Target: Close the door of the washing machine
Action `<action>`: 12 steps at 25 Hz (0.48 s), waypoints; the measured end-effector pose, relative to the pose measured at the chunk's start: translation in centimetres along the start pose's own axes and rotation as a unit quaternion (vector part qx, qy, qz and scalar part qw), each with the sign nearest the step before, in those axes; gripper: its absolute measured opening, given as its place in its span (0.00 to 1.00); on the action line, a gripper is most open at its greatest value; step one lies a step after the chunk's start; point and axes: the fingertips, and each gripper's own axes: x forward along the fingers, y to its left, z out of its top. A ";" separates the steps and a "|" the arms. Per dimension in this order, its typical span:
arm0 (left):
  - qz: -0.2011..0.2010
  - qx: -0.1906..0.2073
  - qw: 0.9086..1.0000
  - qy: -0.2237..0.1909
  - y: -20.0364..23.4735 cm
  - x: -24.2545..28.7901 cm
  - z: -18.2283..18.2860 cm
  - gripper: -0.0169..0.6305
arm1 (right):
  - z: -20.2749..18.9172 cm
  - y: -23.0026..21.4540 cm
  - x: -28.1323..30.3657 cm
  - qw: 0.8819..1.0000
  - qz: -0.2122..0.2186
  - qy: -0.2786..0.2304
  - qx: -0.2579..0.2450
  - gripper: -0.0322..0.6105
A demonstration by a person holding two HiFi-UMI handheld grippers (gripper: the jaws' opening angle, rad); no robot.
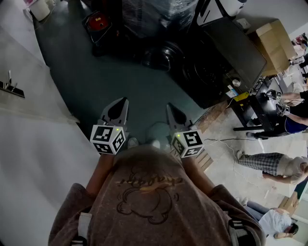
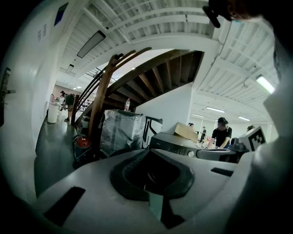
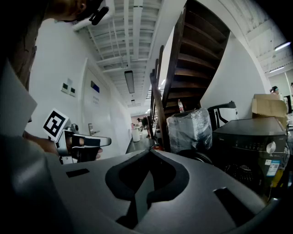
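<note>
The dark washing machine (image 1: 226, 53) stands on the floor ahead and to the right, its front turned toward me. Its round door (image 1: 162, 55) hangs open at the machine's left side. My left gripper (image 1: 120, 106) and right gripper (image 1: 172, 111) are held side by side in front of my chest, well short of the machine. Both are shut with nothing between the jaws. In the left gripper view the left gripper (image 2: 149, 151) points past the machine's top panel (image 2: 176, 142). In the right gripper view the right gripper (image 3: 150, 153) has the machine (image 3: 249, 139) to its right.
A plastic-wrapped stack (image 1: 159, 14) and a red vacuum cleaner (image 1: 97, 21) stand behind the machine under a staircase (image 3: 183, 59). A cardboard box (image 1: 272, 43) sits at the machine's right. A white wall with a door handle (image 1: 10, 86) runs along the left. People (image 1: 269, 163) are at the right.
</note>
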 end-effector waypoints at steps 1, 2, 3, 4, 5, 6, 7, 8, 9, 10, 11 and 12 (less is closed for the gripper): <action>0.000 0.000 1.000 0.000 -0.2 0.1 0.0 0.03 | 0.0 -0.1 -0.1 1.000 0.001 0.000 0.000 0.05; 0.000 0.001 1.000 0.001 -0.4 0.1 0.0 0.03 | 0.1 -0.2 -0.2 1.000 0.001 0.001 0.001 0.05; 0.001 0.001 1.000 0.001 -0.6 0.1 0.0 0.03 | 0.1 -0.2 -0.3 1.000 0.002 0.001 0.001 0.05; 0.001 0.002 1.000 0.001 -0.8 0.1 0.0 0.03 | 0.0 -0.2 -0.4 1.000 0.004 0.001 0.002 0.05; 0.002 0.002 1.000 0.001 -0.9 0.1 -0.1 0.03 | -0.1 -0.3 -0.5 1.000 0.006 0.001 0.004 0.05; 0.004 0.002 1.000 0.000 -1.1 0.1 -0.1 0.03 | -0.2 -0.4 -0.6 1.000 0.008 0.002 0.008 0.05; 0.007 0.002 1.000 -0.001 -1.4 0.1 -0.3 0.03 | -0.4 -0.6 -0.8 1.000 0.011 0.003 0.013 0.05; 0.011 0.001 1.000 -0.002 -1.7 0.1 -0.4 0.03 | -0.6 -0.8 -1.0 1.000 0.015 0.005 0.017 0.05; 0.015 0.000 1.000 -0.004 -2.1 0.1 -0.7 0.03 | -0.9 -1.1 -1.4 1.000 0.019 0.006 0.020 0.05; 0.019 -0.001 1.000 -0.004 -2.4 -0.1 -1.1 0.03 | -1.2 -1.2 -1.8 1.000 0.023 0.007 0.021 0.05; 0.023 -0.004 1.000 -0.005 -2.6 -0.3 -1.6 0.03 | -1.6 -1.3 -2.3 0.999 0.027 0.007 0.020 0.05; 0.028 -0.008 1.000 -0.004 -2.8 -0.4 -2.0 0.03 | -2.0 -1.2 -2.6 0.999 0.031 0.008 0.018 0.05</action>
